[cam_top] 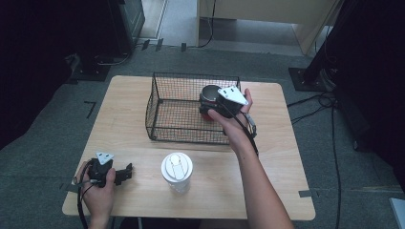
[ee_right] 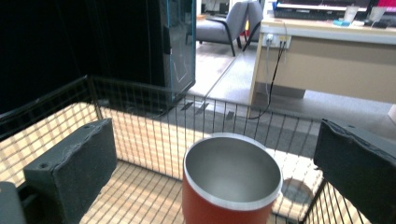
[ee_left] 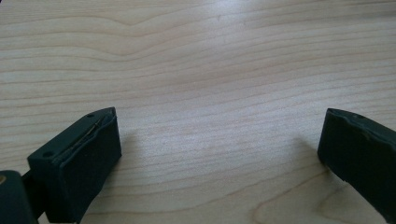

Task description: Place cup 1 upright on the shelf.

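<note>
A red metal cup (ee_right: 231, 186) with a steel inside stands upright in the black wire basket (cam_top: 165, 102), at its right end; from above it is the cup (cam_top: 209, 95). My right gripper (ee_right: 219, 179) hovers over it, open, with a jaw on each side of the cup and apart from it. In the high view the right gripper (cam_top: 224, 102) is held over the basket's right side. My left gripper (cam_top: 125, 172) rests on the table near the front left edge, open, with bare wood between its jaws (ee_left: 219, 149). A clear cup with a white lid (cam_top: 177, 171) stands on the table in front of the basket.
The wooden table (cam_top: 286, 157) has bare room at its right and left. Around it lies grey carpet with cables (cam_top: 315, 102), a black stand base (cam_top: 305, 78) at the back right and a desk (ee_right: 327, 60) beyond the basket.
</note>
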`<state>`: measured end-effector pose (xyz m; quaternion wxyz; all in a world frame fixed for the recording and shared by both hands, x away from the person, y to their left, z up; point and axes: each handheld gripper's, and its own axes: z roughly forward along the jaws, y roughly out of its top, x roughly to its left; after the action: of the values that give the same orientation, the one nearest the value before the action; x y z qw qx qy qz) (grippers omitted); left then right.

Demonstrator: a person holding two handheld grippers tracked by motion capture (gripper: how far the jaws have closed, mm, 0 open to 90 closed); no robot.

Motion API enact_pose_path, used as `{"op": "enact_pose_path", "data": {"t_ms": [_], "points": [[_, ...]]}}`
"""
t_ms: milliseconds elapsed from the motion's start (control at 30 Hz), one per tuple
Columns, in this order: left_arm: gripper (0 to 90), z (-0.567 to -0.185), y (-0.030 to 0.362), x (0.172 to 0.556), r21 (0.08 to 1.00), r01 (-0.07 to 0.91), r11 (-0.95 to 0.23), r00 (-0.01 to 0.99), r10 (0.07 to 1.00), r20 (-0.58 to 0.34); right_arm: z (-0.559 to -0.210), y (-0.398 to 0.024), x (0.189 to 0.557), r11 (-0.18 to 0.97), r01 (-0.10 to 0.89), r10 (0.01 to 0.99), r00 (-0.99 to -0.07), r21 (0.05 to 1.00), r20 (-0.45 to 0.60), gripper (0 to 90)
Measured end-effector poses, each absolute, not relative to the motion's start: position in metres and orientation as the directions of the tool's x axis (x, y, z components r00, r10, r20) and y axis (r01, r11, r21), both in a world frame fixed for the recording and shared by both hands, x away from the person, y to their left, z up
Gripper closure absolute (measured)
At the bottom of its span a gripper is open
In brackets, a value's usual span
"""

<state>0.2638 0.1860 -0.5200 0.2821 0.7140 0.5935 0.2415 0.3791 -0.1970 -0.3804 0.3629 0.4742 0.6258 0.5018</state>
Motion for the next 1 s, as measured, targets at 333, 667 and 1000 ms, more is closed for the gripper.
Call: {"op": "enact_pose_path", "data": {"t_ms": [333,667,1000], "points": [[0.1,-0.520,0.186,0.264,0.689,0.712,-0.136,0.179,0.984,0.010,-0.395,-0.214,0.340,0.049,0.226,0.955,-0.295,0.973,0.020,0.0],[0.1,-0.520,0.186,0.264,0.689,0.711,-0.136,0.179,0.984,0.010,-0.408,-0.224,0.302,0.054,0.219,0.953,-0.303,0.974,0.015,0.0],[0.1,-0.520,0.186,0.264,0.689,0.711,-0.137,0.179,0.984,0.010,-0.426,-0.229,0.265,0.068,0.223,0.949,-0.316,0.972,0.006,0.0]]}}
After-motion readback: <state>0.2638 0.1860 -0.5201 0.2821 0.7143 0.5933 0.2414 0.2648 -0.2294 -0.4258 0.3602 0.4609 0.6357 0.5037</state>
